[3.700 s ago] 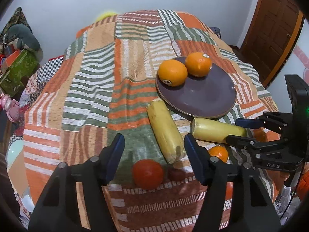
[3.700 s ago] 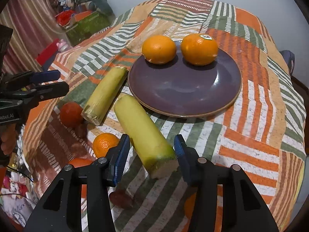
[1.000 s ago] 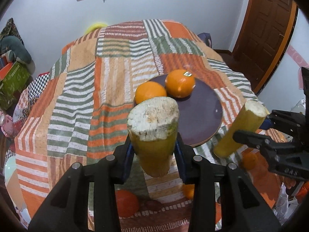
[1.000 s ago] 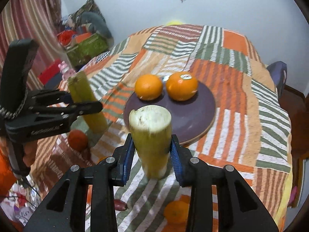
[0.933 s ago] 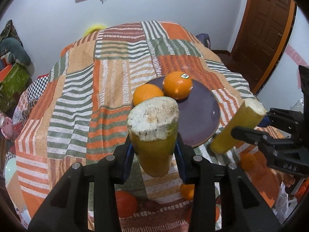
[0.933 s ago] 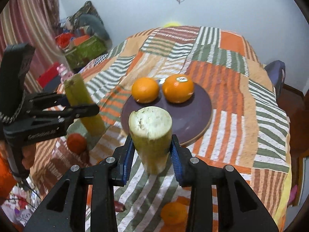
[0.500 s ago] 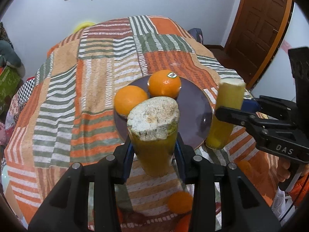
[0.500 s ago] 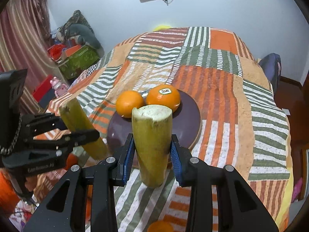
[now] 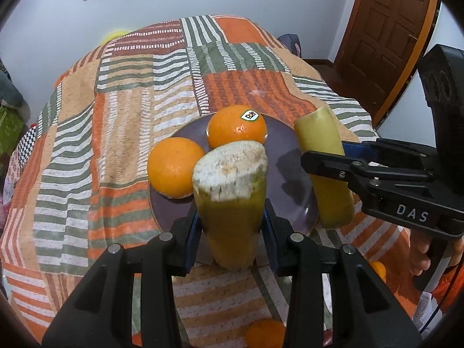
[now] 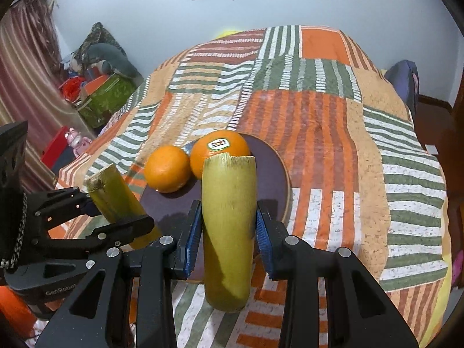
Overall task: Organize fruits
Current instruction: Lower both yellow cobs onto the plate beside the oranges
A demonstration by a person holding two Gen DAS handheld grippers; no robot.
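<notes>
Both yellow stalk pieces are in the air over the plate (image 9: 290, 150), so the step in hand looks like setting them down beside the two oranges (image 9: 175, 171). The left gripper (image 9: 232, 229) has its fingers clamped on one stalk (image 9: 230, 200); the right gripper (image 10: 229, 232) is clamped on the other stalk (image 10: 227, 226). The oranges fill the plate's far-left part; the near and right parts are bare. Next, lower each stalk there, clear of the rim. More small oranges (image 9: 264, 332) lie by the quilt's (image 9: 139, 92) near edge.
</notes>
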